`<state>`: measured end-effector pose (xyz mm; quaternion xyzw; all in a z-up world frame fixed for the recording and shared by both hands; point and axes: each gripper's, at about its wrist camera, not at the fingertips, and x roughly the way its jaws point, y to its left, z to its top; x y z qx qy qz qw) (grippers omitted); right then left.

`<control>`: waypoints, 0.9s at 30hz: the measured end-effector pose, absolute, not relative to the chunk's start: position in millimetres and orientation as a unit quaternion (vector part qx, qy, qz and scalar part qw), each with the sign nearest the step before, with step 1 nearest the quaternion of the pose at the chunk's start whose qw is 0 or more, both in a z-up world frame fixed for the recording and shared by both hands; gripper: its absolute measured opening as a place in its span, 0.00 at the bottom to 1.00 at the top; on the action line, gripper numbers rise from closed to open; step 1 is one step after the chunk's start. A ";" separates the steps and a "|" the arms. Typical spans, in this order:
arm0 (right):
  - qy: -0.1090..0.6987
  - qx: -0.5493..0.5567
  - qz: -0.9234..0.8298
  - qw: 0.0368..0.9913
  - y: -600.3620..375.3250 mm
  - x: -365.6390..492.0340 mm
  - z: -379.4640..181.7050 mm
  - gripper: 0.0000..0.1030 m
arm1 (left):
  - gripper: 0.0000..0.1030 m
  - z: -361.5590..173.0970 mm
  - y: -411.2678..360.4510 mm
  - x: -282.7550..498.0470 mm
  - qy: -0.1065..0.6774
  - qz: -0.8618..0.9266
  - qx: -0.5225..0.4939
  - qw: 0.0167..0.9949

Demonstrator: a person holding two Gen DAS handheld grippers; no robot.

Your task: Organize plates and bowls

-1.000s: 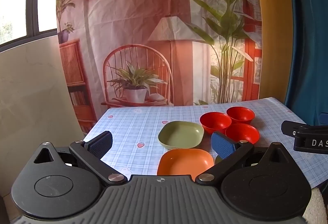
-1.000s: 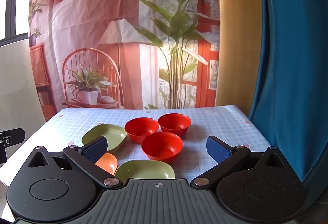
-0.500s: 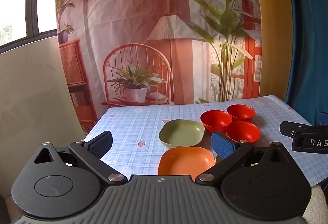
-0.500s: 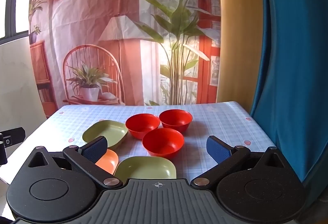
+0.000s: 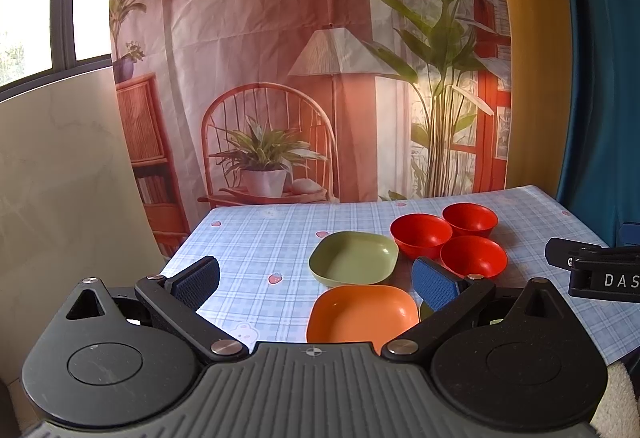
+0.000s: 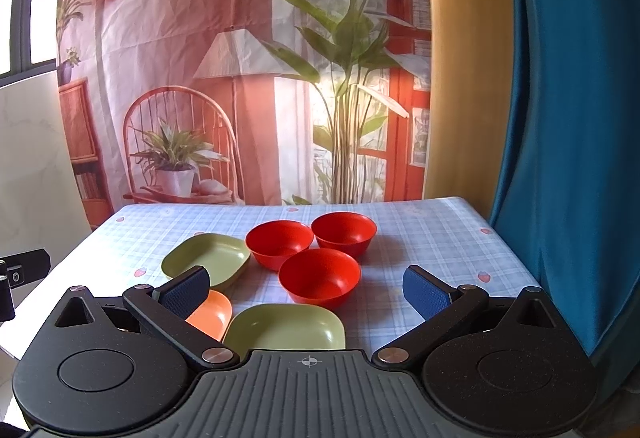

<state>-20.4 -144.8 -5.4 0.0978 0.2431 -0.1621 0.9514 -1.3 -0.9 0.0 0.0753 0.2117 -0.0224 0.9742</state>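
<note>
Left gripper [image 5: 316, 278], right gripper [image 6: 306, 288]: both spread, empty, poised above table [image 6: 420, 234] | red bowls [image 6: 320, 278] clustered 12 o'clock; plates [image 6: 286, 328] 9–10 o'clock, unstacked, awaiting sorting.

Pale blue checked tablecloth with small pink strawberry prints [image 6: 420, 234]. Three glossy red round plastic bowls [image 6: 319, 276]. Two olive-green rounded-square plastic plates [image 6: 285, 328], one orange rounded-square plastic plate [image 5: 362, 312]. Dark blue textured finger pads [image 6: 426, 294] on matte black gripper bodies. Teal curtain [image 6: 568, 117] alongside.
</note>
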 end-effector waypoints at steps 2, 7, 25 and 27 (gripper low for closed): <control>0.242 0.098 -0.163 0.951 -142.5 -22.1 -6.0 1.00 | 1.00 0.0 -0.5 -1.2 0.212 -0.022 0.075 0.974; 0.242 0.098 -0.163 0.951 -142.3 -22.2 -5.0 1.00 | 1.00 -0.2 -0.7 -1.2 0.212 -0.023 0.075 0.974; 0.243 0.099 -0.163 0.951 -141.8 -22.1 -5.3 1.00 | 1.00 -1.2 -0.8 -1.5 0.213 -0.025 0.074 0.974; 0.242 0.098 -0.163 0.951 -141.6 -22.5 -5.7 1.00 | 1.00 -1.2 -1.0 -1.4 0.213 -0.026 0.074 0.974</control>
